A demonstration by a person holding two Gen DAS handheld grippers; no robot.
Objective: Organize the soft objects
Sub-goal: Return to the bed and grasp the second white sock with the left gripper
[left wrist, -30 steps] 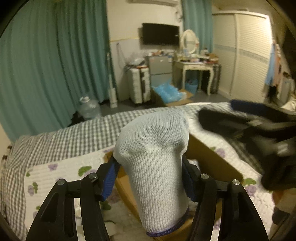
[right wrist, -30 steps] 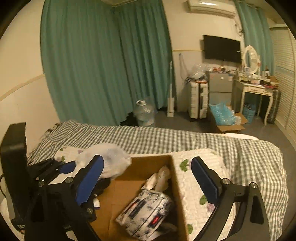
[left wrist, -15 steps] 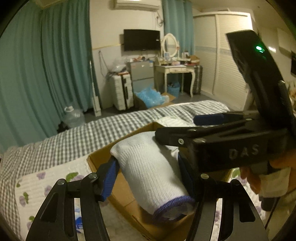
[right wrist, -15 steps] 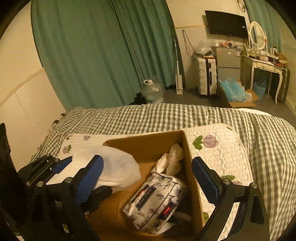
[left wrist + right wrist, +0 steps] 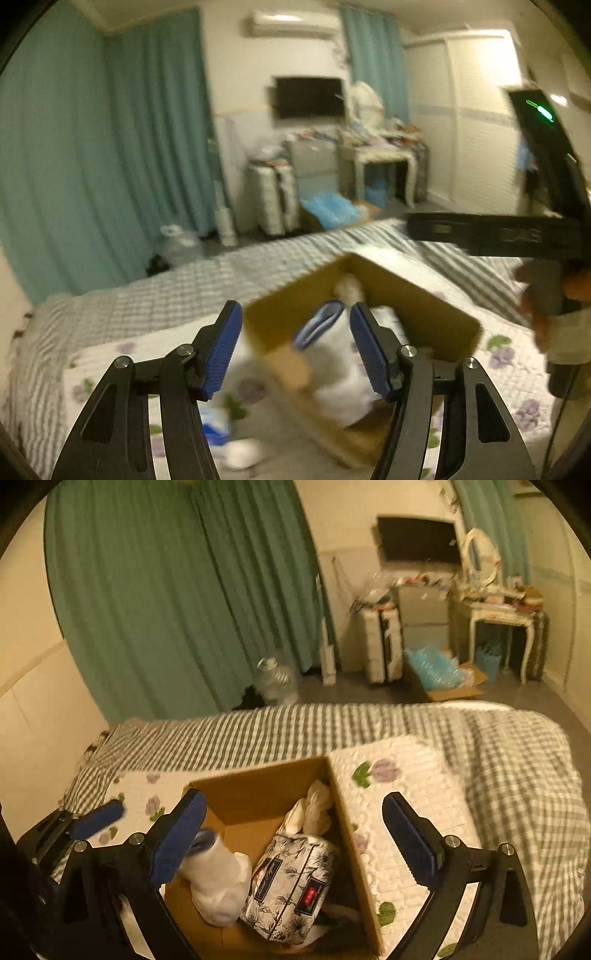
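Observation:
A white knit sock with a blue cuff (image 5: 334, 363) lies loose in the open cardboard box (image 5: 417, 306) on the bed. My left gripper (image 5: 295, 350) is open and empty above the box. In the right wrist view the sock (image 5: 218, 878) lies beside a floral tissue pack (image 5: 291, 882) and a cream soft item (image 5: 316, 806) in the box (image 5: 255, 786). My right gripper (image 5: 295, 842) is open and empty over the box. The left gripper (image 5: 96, 819) shows at the left there.
The box sits on a floral quilt (image 5: 402, 794) over a checked bedspread (image 5: 517, 760). A blue-white packet (image 5: 216, 430) and a white item (image 5: 243, 452) lie on the quilt left of the box. Curtains, a suitcase and a dressing table stand beyond the bed.
My left gripper opened and let go of the white sock, which dropped into the box. The left gripper drew back to the left. The right gripper stayed open over the box.

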